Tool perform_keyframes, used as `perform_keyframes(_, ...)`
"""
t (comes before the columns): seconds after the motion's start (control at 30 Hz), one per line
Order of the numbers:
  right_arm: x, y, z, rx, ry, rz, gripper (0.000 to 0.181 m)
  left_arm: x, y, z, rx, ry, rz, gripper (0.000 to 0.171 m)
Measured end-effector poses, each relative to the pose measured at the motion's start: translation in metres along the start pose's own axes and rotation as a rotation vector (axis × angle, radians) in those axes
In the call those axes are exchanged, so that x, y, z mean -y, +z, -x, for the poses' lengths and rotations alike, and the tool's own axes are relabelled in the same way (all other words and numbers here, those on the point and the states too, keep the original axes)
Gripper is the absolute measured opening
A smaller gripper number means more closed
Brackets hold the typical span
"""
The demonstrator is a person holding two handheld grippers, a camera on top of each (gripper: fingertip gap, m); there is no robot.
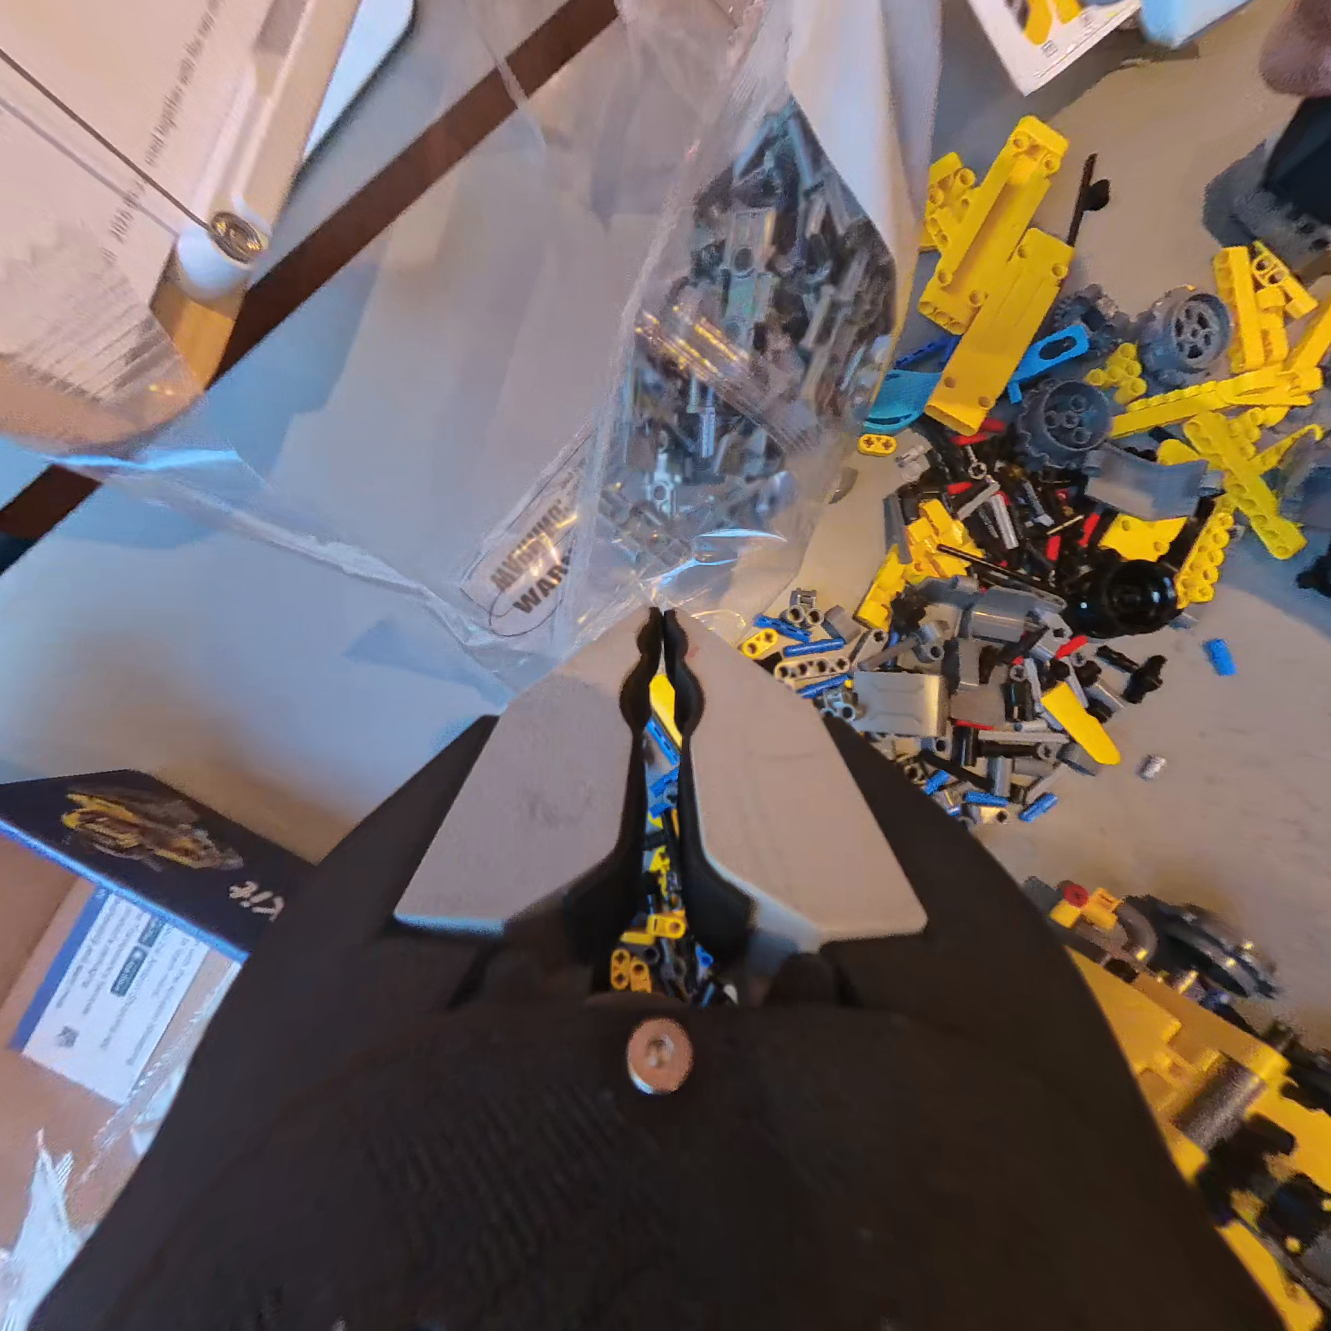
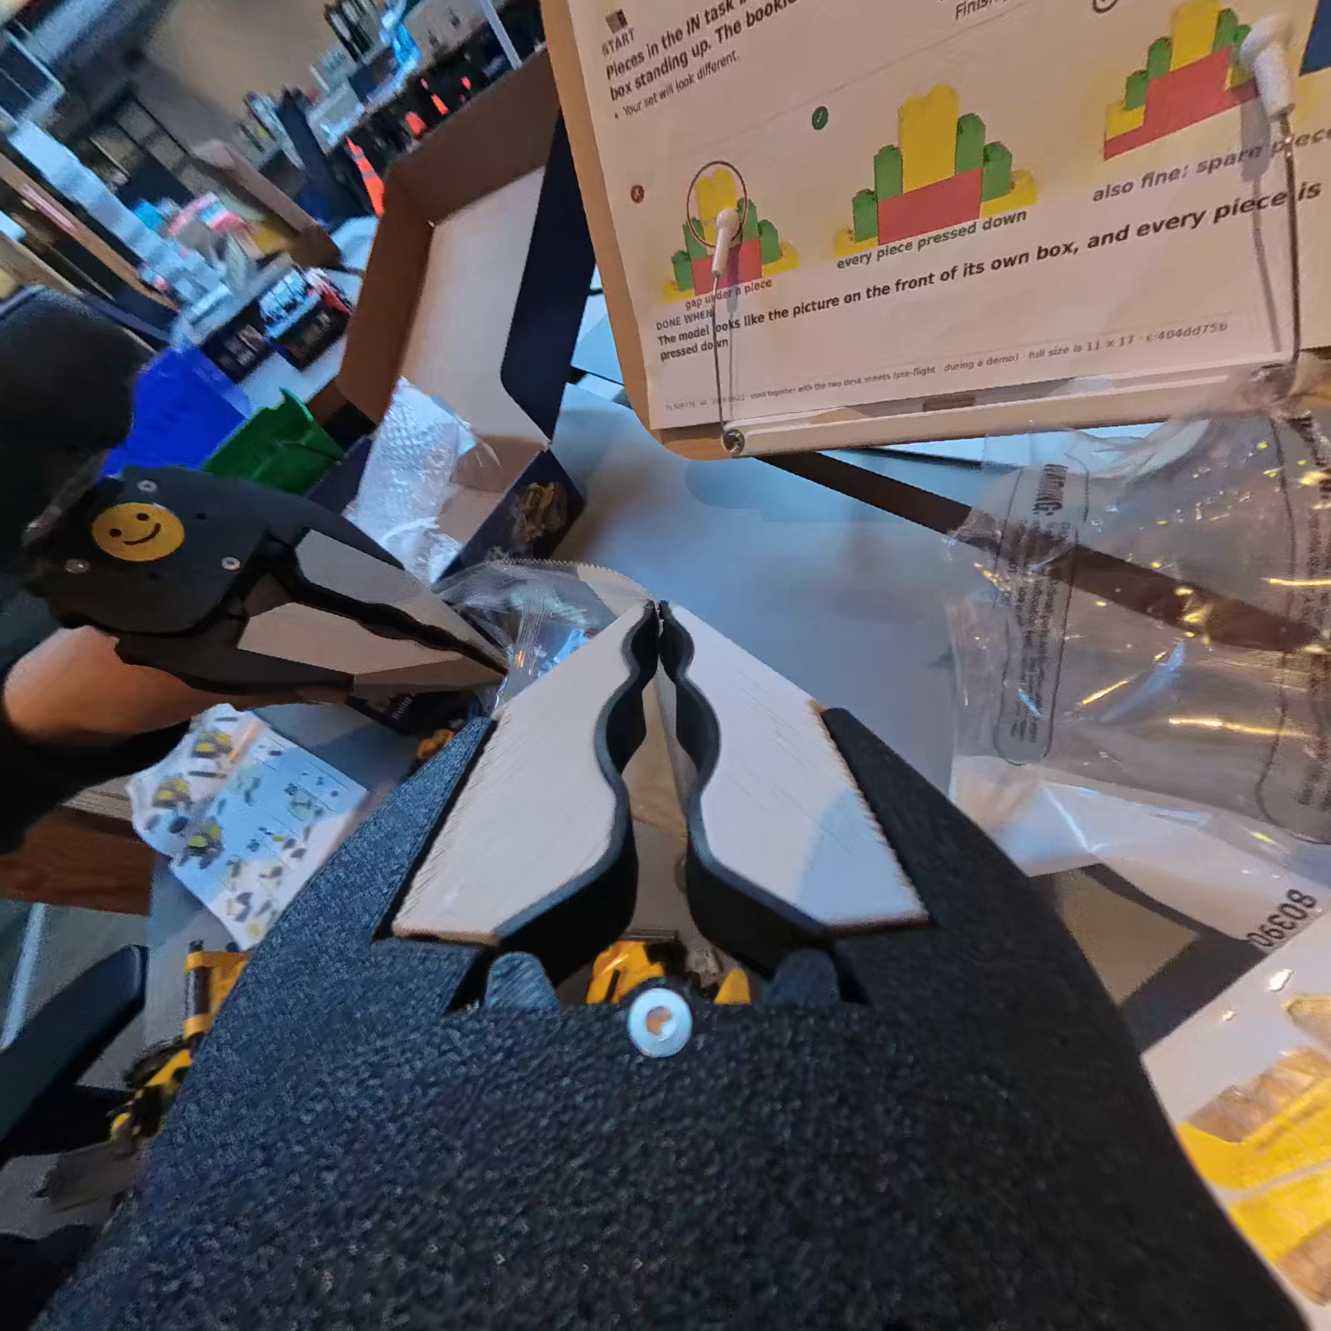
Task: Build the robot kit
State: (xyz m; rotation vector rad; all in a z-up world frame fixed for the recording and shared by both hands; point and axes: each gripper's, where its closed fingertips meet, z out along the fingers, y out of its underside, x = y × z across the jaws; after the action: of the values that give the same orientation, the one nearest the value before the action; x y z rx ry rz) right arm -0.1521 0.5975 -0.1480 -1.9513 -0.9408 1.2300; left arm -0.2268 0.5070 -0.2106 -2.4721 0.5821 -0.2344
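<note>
Left wrist view: left gripper (image 1: 662, 621) clenched on a corner of the clear plastic bag of grey and black building parts (image 1: 735, 346), held up above the pale table (image 1: 180, 648). Parts inside the bag, none seen spilling. Right of it, on the table: heap of loose yellow, black, blue and grey building pieces (image 1: 1044, 547), too many to count; three wheels made out among them.

Right wrist view: right gripper (image 2: 657, 612) with jaws pressed together at the serrated edge of the same bag; cannot tell whether film is caught. Far right, one flattened clear plastic bag with printed panel (image 2: 1152, 648), apparently empty. Far: one printed instruction board on a stand (image 2: 936, 238). Near left: one illustrated paper booklet (image 2: 245, 807).

Count: two grippers, two bags, one heap.
</note>
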Motion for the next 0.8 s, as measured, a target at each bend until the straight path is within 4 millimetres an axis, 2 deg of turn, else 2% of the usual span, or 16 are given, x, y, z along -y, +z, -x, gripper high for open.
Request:
perform_keyframes(0.17,0.003,0.003,-0.001,-0.056,-0.068,0.039,0.000,-0.008,0.014,0.005,-0.019,-0.060,0.074,0.000)
perform_keyframes(0.37,-0.001,0.007,0.002,-0.085,-0.151,0.085,0.000,-0.019,0.012,0.003,-0.022,-0.022,0.129,0.014)
perform_keyframes(0.47,-0.003,0.009,0.004,-0.106,-0.198,0.105,0.000,-0.031,-0.003,0.006,-0.038,0.002,0.198,0.030)
perform_keyframes(0.6,-0.002,0.011,0.006,-0.117,-0.239,0.120,0.000,-0.049,-0.036,0.010,-0.078,0.017,0.292,0.045)
perform_keyframes(0.67,-0.002,0.013,0.010,-0.098,-0.250,0.122,0.000,-0.055,-0.049,0.013,-0.078,0.031,0.323,0.045)
perform_keyframes(0.8,-0.002,0.018,0.017,-0.081,-0.317,0.151,0.000,-0.046,-0.060,0.029,-0.008,0.056,0.274,0.042)
